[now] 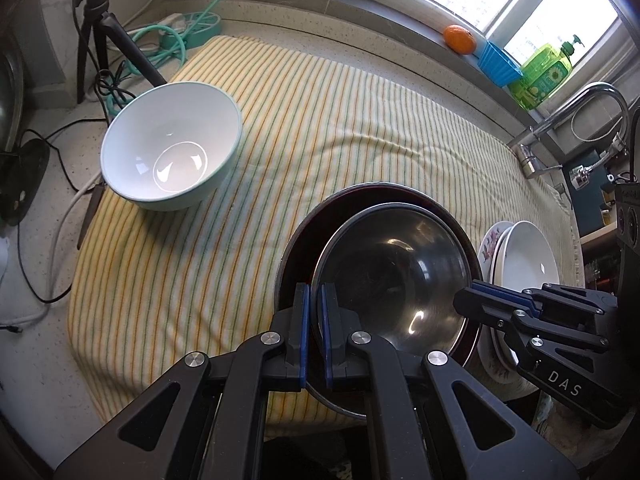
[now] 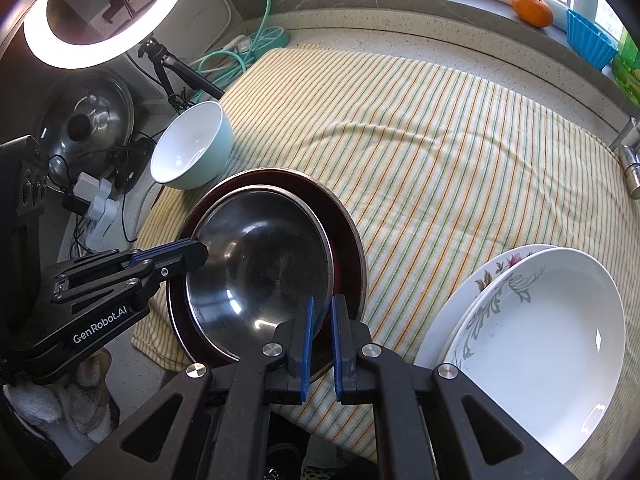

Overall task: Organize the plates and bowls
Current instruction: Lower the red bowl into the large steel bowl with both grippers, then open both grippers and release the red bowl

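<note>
A steel bowl point(image 1: 400, 280) point(image 2: 260, 264) lies inside a wider dark red bowl point(image 1: 298, 240) point(image 2: 350, 240) on the striped cloth point(image 1: 340, 120). My left gripper point(image 1: 316, 304) point(image 2: 202, 249) is shut on the steel bowl's left rim. Across from it, my right gripper point(image 2: 322, 316) point(image 1: 466, 300) is shut on the right rim. Whether the steel bowl rests on the red one I cannot tell. A mint bowl with a white inside point(image 1: 172, 148) point(image 2: 192, 148) stands at the cloth's far left. Two stacked white floral plates point(image 1: 524, 256) point(image 2: 540, 340) lie to the right.
A tripod point(image 1: 104, 40), ring light point(image 2: 100, 12), cables and a teal power strip point(image 1: 200, 28) crowd the far left counter. A pot lid point(image 2: 86, 128) leans at the left. The faucet point(image 1: 580, 120) is at the right. An orange point(image 1: 460, 38), blue cup point(image 1: 498, 62) and soap bottle point(image 1: 544, 72) sit on the sill.
</note>
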